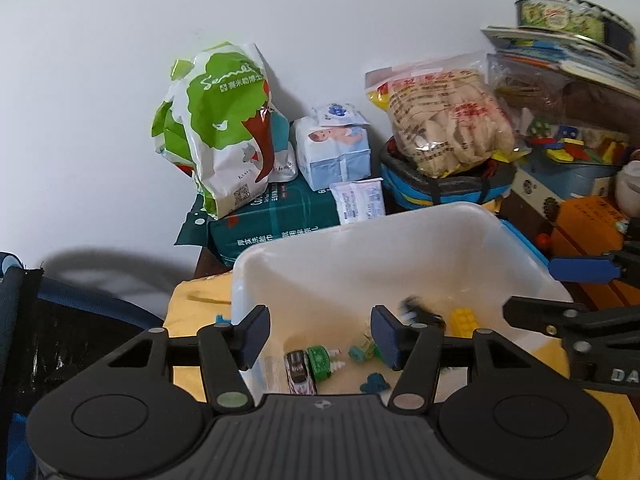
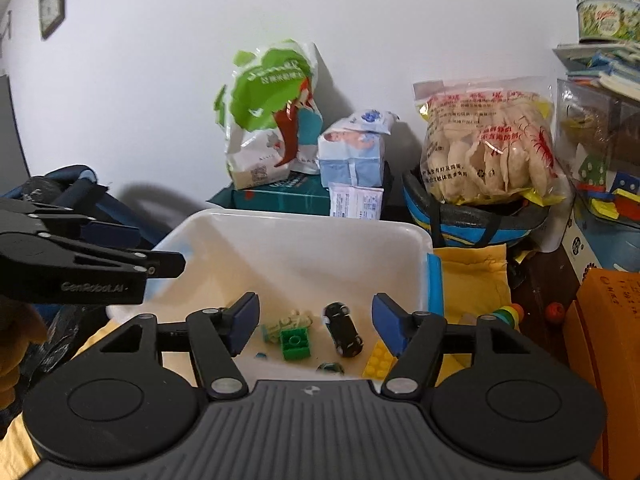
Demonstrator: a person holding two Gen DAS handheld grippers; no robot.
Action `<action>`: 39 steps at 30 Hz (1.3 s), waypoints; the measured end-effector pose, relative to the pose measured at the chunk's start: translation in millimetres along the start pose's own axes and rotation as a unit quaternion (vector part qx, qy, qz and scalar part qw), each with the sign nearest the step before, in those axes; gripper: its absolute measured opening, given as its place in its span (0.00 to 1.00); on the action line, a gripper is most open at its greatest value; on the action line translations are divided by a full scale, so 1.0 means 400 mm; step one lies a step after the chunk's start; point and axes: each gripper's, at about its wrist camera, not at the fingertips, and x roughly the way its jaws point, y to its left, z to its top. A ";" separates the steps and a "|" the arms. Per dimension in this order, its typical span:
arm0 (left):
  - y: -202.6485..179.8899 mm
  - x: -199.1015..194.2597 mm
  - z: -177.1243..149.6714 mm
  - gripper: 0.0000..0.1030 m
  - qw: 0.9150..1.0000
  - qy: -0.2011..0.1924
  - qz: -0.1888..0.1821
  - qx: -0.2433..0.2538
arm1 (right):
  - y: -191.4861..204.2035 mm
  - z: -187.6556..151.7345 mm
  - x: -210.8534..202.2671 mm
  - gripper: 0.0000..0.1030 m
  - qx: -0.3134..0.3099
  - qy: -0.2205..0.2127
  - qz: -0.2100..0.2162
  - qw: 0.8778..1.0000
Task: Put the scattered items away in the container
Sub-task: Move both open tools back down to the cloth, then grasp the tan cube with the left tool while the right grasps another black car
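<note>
Black toy car (image 1: 424, 312) blurred inside container (image 1: 256, 264).

Each tool is matte black plastic: a ribbed grey-black housing at 6 o'clock flanked by two round discs, with angular linkage arms pinned by silver rivets. The left tool (image 1: 319, 336) and right tool (image 2: 314, 322) both carry dark blue rectangular pads on their fingers (image 1: 253, 336). White lettering reading "GenRobotAI" marks the left tool's side, seen at 9 o'clock from the right wrist.
</note>
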 end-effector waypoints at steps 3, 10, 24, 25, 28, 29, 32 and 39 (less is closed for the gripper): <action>-0.008 -0.058 -0.062 0.63 1.000 -0.012 0.002 0.001 | 0.020 -0.055 -0.062 0.68 -0.007 -0.009 0.009 1.000; -0.100 -0.083 -0.275 0.63 0.998 0.037 -0.006 0.044 | 0.063 -0.231 -0.060 0.66 -0.028 0.053 0.015 0.998; -0.110 0.031 -0.390 0.62 0.995 0.094 -0.008 0.022 | 0.055 -0.298 0.026 0.64 -0.029 0.069 -0.008 0.997; -0.110 0.034 -0.394 0.62 0.995 0.094 -0.008 0.021 | 0.057 -0.303 0.031 0.63 -0.031 0.071 -0.007 0.997; -0.109 0.040 -0.403 0.61 0.995 0.093 -0.012 0.020 | 0.067 -0.311 0.056 0.63 -0.033 0.074 -0.003 0.997; -0.113 0.039 -0.405 0.61 0.995 0.094 -0.014 0.021 | 0.071 -0.312 0.065 0.60 -0.035 0.074 -0.001 0.997; -0.121 0.043 -0.413 0.59 0.995 0.096 -0.018 0.025 | 0.082 -0.311 0.087 0.58 -0.042 0.077 0.000 0.996; -0.120 0.057 -0.418 0.39 0.995 0.102 -0.018 0.013 | 0.095 -0.323 0.129 0.50 -0.050 0.090 -0.005 0.995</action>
